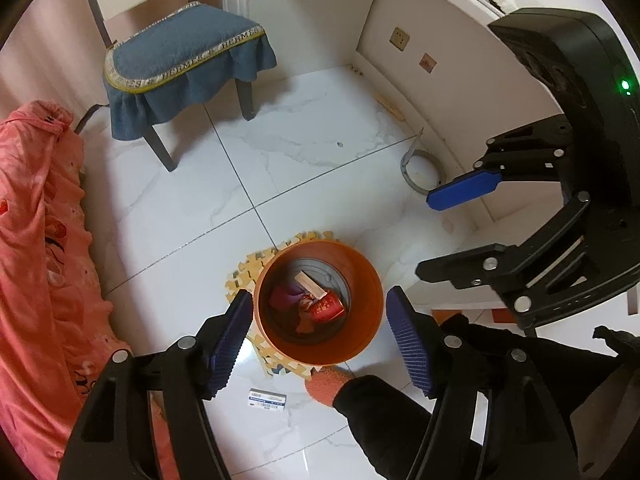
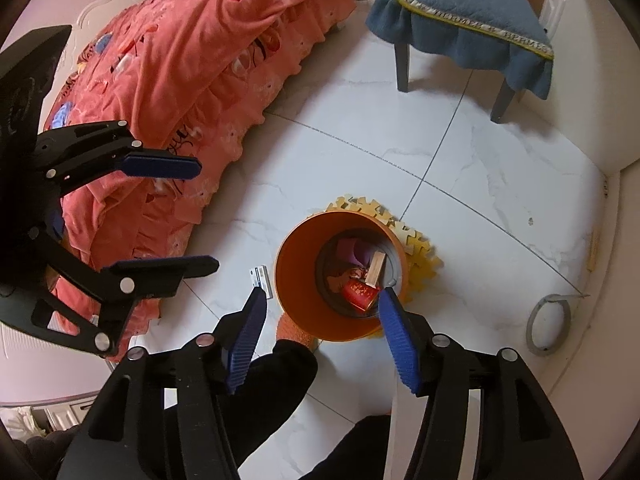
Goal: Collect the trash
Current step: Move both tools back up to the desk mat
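An orange bin (image 1: pixel 362 280) stands on the tiled floor, on a yellow foam mat (image 1: pixel 248 266). It holds a red packet (image 1: pixel 328 307), a beige box (image 1: pixel 310 283) and something purple (image 1: pixel 286 294). My left gripper (image 1: pixel 318 300) hangs above the bin, pointing down, open and empty. My right gripper (image 2: pixel 322 294) is also above the bin (image 2: pixel 296 280), open with nothing between its fingers. Each gripper shows in the other's view: the right gripper (image 1: pixel 426 236), the left gripper (image 2: pixel 207 216). A small white and blue box (image 1: pixel 267 399) lies on the floor beside the bin, also visible as the box (image 2: pixel 262 278).
A bed with a pink cover (image 2: pixel 180 80) runs along one side. A chair with a blue cushion (image 1: pixel 180 56) stands beyond the bin. A grey ring (image 1: pixel 420 172) leans at the white desk panel. A person's black trouser leg and orange sock (image 1: pixel 326 386) are next to the bin.
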The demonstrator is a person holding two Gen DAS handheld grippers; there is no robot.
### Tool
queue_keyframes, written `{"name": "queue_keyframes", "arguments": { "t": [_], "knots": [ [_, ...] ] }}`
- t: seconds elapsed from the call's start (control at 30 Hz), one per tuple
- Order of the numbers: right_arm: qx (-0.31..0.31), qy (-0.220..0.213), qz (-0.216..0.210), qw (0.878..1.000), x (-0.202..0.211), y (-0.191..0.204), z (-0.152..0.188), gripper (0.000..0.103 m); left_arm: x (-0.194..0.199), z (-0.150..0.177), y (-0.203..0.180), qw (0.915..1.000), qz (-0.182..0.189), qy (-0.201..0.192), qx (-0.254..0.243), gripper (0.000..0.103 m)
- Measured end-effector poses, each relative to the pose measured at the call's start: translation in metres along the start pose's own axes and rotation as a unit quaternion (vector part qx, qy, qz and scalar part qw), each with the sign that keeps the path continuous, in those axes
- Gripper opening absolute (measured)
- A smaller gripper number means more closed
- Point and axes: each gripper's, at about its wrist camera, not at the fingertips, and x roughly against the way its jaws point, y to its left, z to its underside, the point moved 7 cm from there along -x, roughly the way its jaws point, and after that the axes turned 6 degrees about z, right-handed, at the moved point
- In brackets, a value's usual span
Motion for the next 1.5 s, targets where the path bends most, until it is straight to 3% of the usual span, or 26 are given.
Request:
{"name": "queue_keyframes", "arguments": {
  "t": [0.17,0.3,0.37,0.57,0.8,1.17,1.5],
  "knots": [
    [-0.006,-0.014,-0.004,1.0,0.025,-0.003,0.006,0.065,0.015,-0.007,-0.008,0.9998,-0.016,-0.005,-0.012,0.087],
    [-0.011,-0.027,-0.01,1.0,0.047,-0.001,0.009,0.068,0.029,-0.013,-0.017,0.9994,-0.027,-0.011,-0.02,0.088],
    [-0.014,-0.037,-0.017,0.999,0.062,0.001,0.01,0.068,0.034,-0.015,-0.019,0.999,-0.034,-0.011,-0.025,0.094],
    [-0.021,-0.073,-0.029,0.997,0.105,0.001,0.011,0.071,0.055,-0.024,-0.036,0.9983,-0.041,-0.015,-0.038,0.095],
    [-0.036,-0.123,-0.032,0.991,0.172,-0.018,0.025,0.071,0.083,-0.052,-0.075,0.9944,-0.046,-0.036,-0.088,0.095],
    [-0.098,-0.181,0.018,0.978,0.251,-0.098,0.081,0.072,0.099,-0.105,-0.162,0.9827,-0.017,-0.069,-0.171,0.095],
    [-0.189,-0.214,0.075,0.955,0.299,-0.206,0.155,0.072,0.084,-0.159,-0.256,0.9651,0.011,-0.085,-0.247,0.095]
  ]
}}
